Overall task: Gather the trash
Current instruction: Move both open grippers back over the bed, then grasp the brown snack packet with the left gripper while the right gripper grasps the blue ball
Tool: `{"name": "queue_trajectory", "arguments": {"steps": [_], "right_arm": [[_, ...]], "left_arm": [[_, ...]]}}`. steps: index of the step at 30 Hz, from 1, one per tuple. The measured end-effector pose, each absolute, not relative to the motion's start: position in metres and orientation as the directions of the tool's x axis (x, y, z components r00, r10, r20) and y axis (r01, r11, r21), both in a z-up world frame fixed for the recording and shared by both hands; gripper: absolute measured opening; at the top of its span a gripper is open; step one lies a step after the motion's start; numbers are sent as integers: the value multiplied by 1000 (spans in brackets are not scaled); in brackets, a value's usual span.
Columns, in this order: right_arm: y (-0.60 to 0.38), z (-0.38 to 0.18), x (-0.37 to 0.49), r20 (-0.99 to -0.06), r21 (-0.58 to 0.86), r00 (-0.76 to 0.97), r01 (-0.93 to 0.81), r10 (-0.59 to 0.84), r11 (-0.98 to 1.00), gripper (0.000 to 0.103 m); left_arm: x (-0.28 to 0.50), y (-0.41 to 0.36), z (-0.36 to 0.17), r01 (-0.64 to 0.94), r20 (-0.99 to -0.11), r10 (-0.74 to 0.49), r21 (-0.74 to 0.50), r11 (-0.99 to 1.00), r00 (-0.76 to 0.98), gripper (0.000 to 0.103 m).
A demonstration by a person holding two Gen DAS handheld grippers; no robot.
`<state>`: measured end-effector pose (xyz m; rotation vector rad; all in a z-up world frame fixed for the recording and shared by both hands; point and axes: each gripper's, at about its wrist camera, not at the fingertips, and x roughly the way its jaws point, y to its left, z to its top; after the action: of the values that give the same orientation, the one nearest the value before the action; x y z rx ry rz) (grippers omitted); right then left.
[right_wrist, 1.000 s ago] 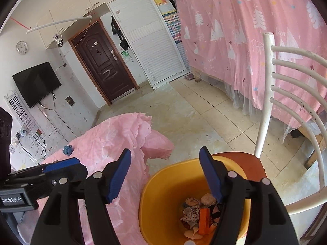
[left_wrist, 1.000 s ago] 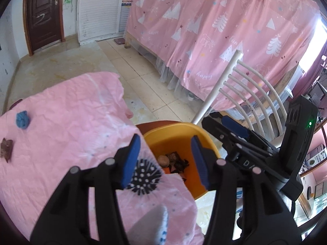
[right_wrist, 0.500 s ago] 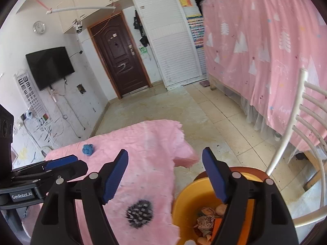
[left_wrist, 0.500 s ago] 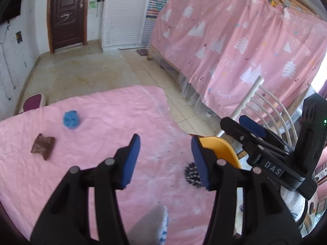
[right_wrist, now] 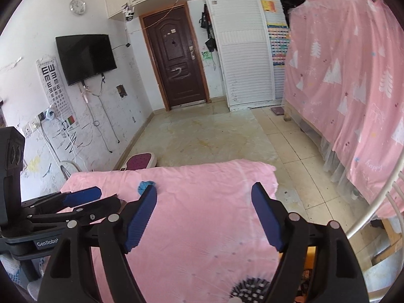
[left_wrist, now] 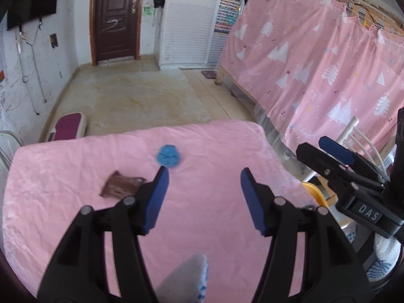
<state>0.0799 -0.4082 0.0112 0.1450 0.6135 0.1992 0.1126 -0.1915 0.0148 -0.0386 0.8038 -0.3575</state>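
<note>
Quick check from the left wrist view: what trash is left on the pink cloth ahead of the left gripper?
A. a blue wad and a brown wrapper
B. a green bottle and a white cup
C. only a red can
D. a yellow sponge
A: a blue wad and a brown wrapper lie apart on the pink cloth, beyond the left gripper, whose open jaws hold nothing.

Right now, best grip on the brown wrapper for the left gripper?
The brown wrapper lies flat on the pink cloth, its long axis running left-right, with crimped ends. Probably come straight down from above with the left gripper, jaws spanning the narrow width near the middle, pressing into the cloth so a pad slips under an edge. The jaws, just opening, hold nothing.
</note>
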Motion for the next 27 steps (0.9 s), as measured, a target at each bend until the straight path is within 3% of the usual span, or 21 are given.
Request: {"name": "queue_trajectory", "arguments": {"steps": [3, 6, 12, 15, 27], "right_arm": [[-391, 9, 91, -569, 185, 787, -160, 239, 970, 70], [-374, 6, 102, -582, 184, 771, -182, 256, 966, 72], [-338, -4, 130, -620, 173, 730, -228, 286, 958, 78], [-324, -9, 145, -638, 161, 713, -244, 289, 956, 78], [-294, -35, 192, -694, 171, 653, -259, 303, 951, 78]], "left_arm": [[116, -174, 11, 273, -702, -296, -149, 950, 647, 57], [121, -157, 6, 238, -707, -246, -112, 965, 663, 68], [133, -135, -5, 213, -727, -193, -66, 975, 659, 69], [139, -127, -12, 197, -734, -199, -91, 976, 649, 77], [161, -122, -43, 186, -763, -168, -64, 980, 624, 78]]}}
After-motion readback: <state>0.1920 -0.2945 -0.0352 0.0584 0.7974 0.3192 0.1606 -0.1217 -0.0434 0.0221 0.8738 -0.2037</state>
